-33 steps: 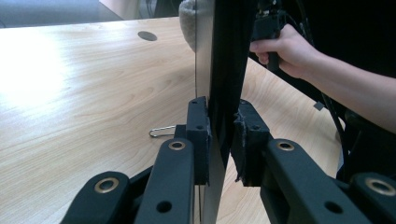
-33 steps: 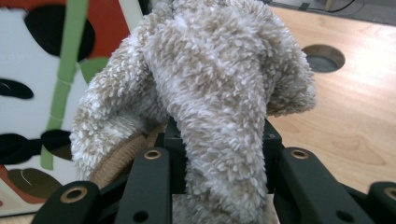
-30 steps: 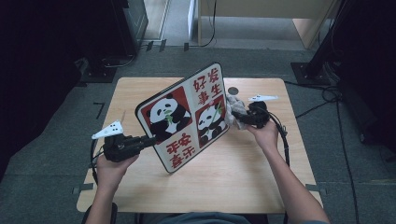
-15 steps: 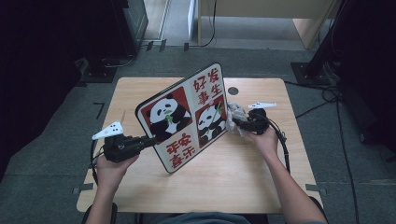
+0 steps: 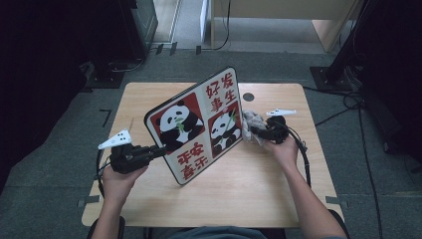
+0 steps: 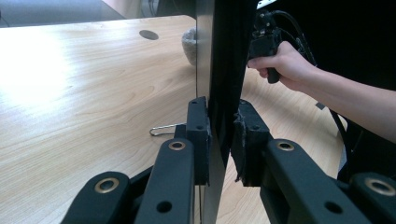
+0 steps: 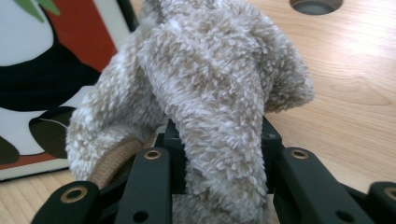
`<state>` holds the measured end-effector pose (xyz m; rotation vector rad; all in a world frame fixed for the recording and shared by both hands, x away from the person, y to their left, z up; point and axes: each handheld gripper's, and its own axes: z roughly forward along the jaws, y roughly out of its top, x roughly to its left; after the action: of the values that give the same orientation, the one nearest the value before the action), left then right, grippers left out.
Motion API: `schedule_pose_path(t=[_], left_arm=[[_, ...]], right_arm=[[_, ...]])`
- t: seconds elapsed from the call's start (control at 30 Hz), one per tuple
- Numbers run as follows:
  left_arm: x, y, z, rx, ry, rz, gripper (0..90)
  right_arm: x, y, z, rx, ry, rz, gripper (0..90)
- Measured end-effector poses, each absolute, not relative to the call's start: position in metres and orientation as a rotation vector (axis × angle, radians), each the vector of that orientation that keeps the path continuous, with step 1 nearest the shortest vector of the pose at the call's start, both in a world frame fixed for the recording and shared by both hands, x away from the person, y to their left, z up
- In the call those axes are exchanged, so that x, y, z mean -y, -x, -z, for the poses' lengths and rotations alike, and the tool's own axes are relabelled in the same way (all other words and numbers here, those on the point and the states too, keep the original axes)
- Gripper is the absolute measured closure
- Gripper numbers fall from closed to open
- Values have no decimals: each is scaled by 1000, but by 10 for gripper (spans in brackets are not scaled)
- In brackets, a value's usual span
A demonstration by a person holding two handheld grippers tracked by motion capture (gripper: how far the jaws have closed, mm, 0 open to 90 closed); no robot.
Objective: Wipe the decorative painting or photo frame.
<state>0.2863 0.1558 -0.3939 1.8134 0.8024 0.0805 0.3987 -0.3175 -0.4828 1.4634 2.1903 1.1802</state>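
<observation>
Panda board (image 5: 199, 127): standing tilted on edge over wooden table (image 5: 149, 99), being clamped at lower left edge by left gripper (image 5: 158, 150), jaws closed on board's thin edge. Fluffy beige cloth (image 7: 205, 88): being pinched in right gripper (image 5: 252, 131), jaws together on 1 fold, pressing against board's right side.

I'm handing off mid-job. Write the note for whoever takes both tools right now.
Left tool: shut on the left edge of the panda board, holding it tilted up on the table.
Right tool: shut on the fluffy beige cloth, which is at the board's right edge, by the lower panda picture.
Done: board propped, cloth gripped and brought to the face.
Left: probably wipe across the printed face, then lay the board and cloth down.
</observation>
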Motion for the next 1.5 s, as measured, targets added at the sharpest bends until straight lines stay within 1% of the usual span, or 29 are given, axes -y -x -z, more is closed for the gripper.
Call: schedule_pose_path(t=[0.63, 1.03, 1.27, 1.4, 1.5], left_arm=[[-158, -288, 393, -802, -1813, -74, 788], [-158, -288, 393, -799, -1817, -79, 787], [-158, -289, 393, -800, -1815, -78, 786], [-158, -288, 393, -802, -1815, -78, 786], [-158, -289, 393, -801, -1816, -78, 785]], right_arm=[[355, -393, 469, -2055, -1521, -1194, 673], [375, -398, 483, -1988, -1547, -1139, 670], [383, -409, 492, -1974, -1598, -1120, 665], [382, -414, 499, -1973, -1603, -1120, 624], [384, -414, 499, -1965, -1618, -1130, 550]])
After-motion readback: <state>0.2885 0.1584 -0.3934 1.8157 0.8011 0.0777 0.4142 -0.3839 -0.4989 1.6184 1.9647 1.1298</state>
